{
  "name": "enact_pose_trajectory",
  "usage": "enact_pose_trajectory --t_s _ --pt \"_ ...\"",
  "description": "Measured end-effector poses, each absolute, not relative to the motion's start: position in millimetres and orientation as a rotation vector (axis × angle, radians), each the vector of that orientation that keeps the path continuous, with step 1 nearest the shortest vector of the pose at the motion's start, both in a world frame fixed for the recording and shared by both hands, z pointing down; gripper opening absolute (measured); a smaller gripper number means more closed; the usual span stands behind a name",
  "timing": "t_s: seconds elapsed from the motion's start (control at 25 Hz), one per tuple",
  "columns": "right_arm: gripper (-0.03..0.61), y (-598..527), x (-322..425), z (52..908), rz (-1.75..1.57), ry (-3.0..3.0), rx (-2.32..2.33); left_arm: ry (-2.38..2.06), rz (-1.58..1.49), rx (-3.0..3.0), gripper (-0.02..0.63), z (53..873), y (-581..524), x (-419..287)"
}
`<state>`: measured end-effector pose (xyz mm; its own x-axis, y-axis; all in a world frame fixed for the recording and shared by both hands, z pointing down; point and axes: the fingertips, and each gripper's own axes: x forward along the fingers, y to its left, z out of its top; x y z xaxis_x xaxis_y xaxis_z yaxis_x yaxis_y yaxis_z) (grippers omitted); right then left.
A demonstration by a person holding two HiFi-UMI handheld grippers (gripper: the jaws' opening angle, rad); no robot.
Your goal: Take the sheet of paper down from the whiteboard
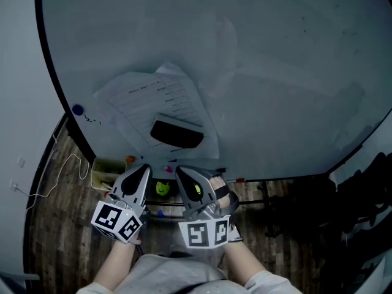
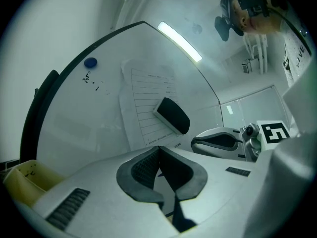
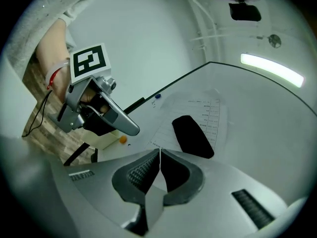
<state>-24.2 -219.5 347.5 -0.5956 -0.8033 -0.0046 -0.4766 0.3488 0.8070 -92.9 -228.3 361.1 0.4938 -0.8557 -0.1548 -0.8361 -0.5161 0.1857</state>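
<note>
A printed sheet of paper (image 1: pixel 160 106) hangs on the whiteboard (image 1: pixel 263 54), pinned by a black eraser (image 1: pixel 177 134) lying across its lower half. The sheet (image 2: pixel 146 103) and the eraser (image 2: pixel 172 114) also show in the left gripper view, and the sheet (image 3: pixel 203 114) and eraser (image 3: pixel 192 136) in the right gripper view. My left gripper (image 1: pixel 143 171) and right gripper (image 1: pixel 182 175) stand side by side just below the board's lower edge, short of the paper. Both are shut with nothing between the jaws.
A blue magnet (image 1: pixel 77 109) sits on the board left of the sheet. Below the board, a yellow box (image 1: pixel 108 173) and small coloured items (image 1: pixel 162 188) lie by the tray. A white cable (image 1: pixel 58 173) trails on the wooden floor at left.
</note>
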Motion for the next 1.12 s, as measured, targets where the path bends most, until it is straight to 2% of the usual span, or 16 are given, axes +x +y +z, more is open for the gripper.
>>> enact_pose_trajectory --t_s 0.56,0.6,0.68,0.72,1.12 --pt "0.023 -213 -19 317 -1.378 -1.988 1.072 -1.436 -0.35 2.704 0.014 353 -219 -83" --pt "0.029 -213 -19 316 -1.383 -1.979 1.064 -1.436 -0.349 2.704 0.014 353 -218 -83" --pt "0.132 -215 -21 316 -1.379 -1.969 1.035 -1.442 -0.344 2.702 0.014 354 -216 -83" --pt "0.144 -216 -22 316 -1.384 -1.96 1.022 -1.446 -0.343 2.699 0.014 355 -215 -84" --pt "0.181 -221 -31 311 -1.494 -1.828 0.969 -1.466 -0.365 2.7 0.014 347 -220 -87"
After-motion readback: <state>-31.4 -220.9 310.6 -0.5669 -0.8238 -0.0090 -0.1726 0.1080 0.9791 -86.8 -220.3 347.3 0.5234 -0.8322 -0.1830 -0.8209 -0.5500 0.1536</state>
